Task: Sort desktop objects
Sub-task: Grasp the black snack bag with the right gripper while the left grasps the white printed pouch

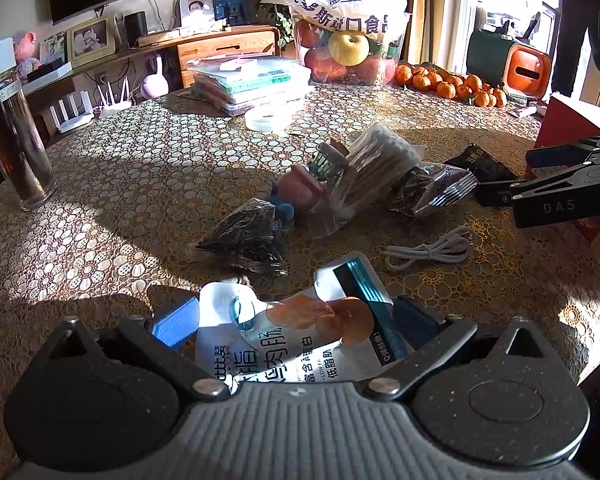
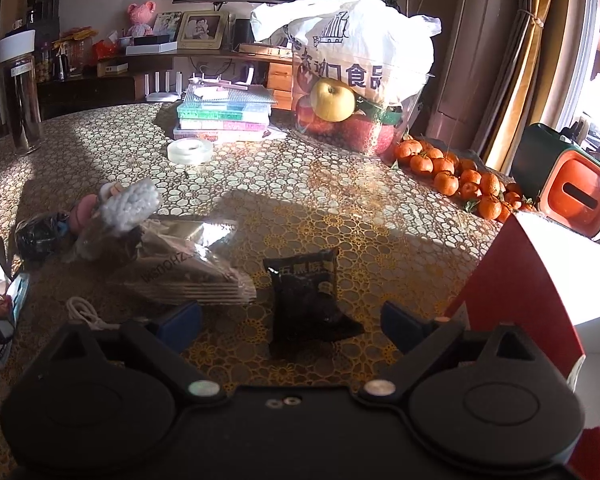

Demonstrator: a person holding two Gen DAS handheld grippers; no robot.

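Observation:
My left gripper (image 1: 296, 322) is shut on a white sausage snack packet (image 1: 300, 340) and holds it just above the table. A pile lies beyond it: a dark clear bag (image 1: 246, 240), a pink and blue toy (image 1: 298, 192), a bag of cotton swabs (image 1: 374, 168), a silver snack bag (image 1: 432, 190) and a white cable (image 1: 432, 250). My right gripper (image 2: 290, 326) is open, its jaws either side of a small black snack packet (image 2: 306, 280) on the table. The right gripper also shows in the left wrist view (image 1: 500, 194).
A red and white box (image 2: 540, 276) stands close on the right. A tape roll (image 2: 190, 150), stacked plastic cases (image 2: 224, 110), a fruit bag (image 2: 356, 80) and several mandarins (image 2: 460, 176) sit at the back. A tall dark jar (image 1: 10, 128) stands far left.

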